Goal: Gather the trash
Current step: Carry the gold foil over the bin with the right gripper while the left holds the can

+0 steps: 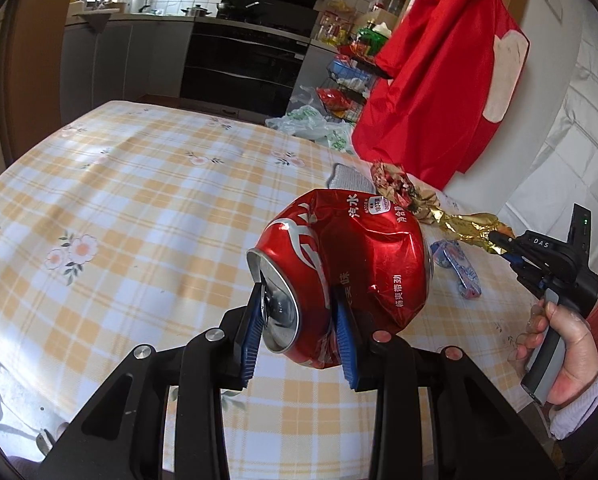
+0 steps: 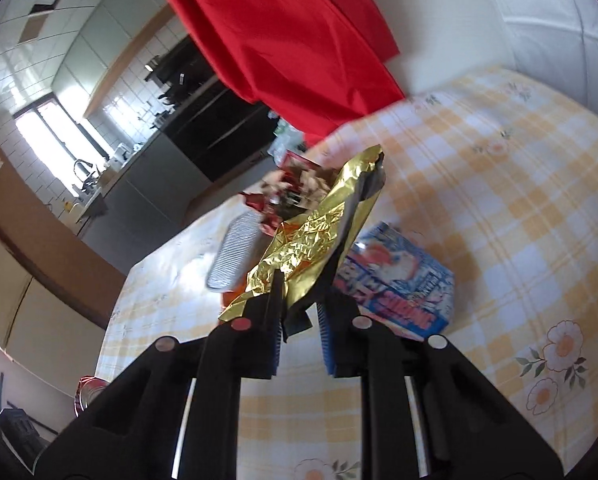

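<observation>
A crushed red soda can hangs above the checked tablecloth, pinched at its open end by my left gripper, which is shut on it. To the right, my right gripper is shut on the twisted end of a crumpled gold foil wrapper. In the right wrist view the gold foil wrapper rises from between the blue pads of my right gripper. Its far end is red and blurred. The red can shows at the lower left edge there.
A blue-and-white packet lies on the table just beyond the right gripper. A ribbed silver object lies near the far table edge. A red cloth hangs over the table's back right corner. A hand grips the right handle.
</observation>
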`<state>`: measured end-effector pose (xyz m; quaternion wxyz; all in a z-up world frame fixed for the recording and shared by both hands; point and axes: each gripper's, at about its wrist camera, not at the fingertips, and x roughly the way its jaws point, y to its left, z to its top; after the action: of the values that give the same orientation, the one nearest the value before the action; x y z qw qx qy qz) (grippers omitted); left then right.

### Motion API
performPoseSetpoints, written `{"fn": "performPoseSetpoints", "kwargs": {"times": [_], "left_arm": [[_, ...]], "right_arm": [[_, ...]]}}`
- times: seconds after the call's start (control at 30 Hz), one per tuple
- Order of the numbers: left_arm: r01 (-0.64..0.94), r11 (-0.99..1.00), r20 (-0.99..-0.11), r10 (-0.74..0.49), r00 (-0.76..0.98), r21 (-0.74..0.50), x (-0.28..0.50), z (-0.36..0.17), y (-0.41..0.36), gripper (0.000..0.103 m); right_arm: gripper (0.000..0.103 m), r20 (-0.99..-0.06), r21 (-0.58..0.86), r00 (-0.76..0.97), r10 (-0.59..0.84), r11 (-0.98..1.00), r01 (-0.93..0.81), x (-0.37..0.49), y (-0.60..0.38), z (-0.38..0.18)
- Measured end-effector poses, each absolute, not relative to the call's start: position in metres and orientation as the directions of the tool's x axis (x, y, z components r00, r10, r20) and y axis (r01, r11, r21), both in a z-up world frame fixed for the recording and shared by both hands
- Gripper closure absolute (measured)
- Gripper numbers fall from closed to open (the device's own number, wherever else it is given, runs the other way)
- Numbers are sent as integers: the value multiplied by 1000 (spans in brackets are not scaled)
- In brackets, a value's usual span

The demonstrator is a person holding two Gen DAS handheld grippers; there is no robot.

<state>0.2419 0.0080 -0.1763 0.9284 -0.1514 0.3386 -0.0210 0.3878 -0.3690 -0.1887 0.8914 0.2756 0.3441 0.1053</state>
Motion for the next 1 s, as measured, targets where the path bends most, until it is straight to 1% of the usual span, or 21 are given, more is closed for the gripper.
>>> {"fn": "performPoseSetpoints", "kwargs": {"times": [0.27,0.6,0.83,1.0], "left_arm": [[-85,958,-592,-98,800,-275,205,-152,25,70],[-89,959,-544,-75,836,-268,151,-122,40,70],[-83,960,-513,-70,855,-269,115,-106,47,70],[-84,958,-493,-65,867,-273,92,-95,52,70]], "right_arm": [[84,-494,517,763,416,846,-127,348,-339,-137],[84,-411,406,802,433,875,-264,263,-319,-78],[84,-354,342,827,437,883,-320,193,-311,-56],[84,-323,323,830,456,877,-356,145,-303,-45]]}}
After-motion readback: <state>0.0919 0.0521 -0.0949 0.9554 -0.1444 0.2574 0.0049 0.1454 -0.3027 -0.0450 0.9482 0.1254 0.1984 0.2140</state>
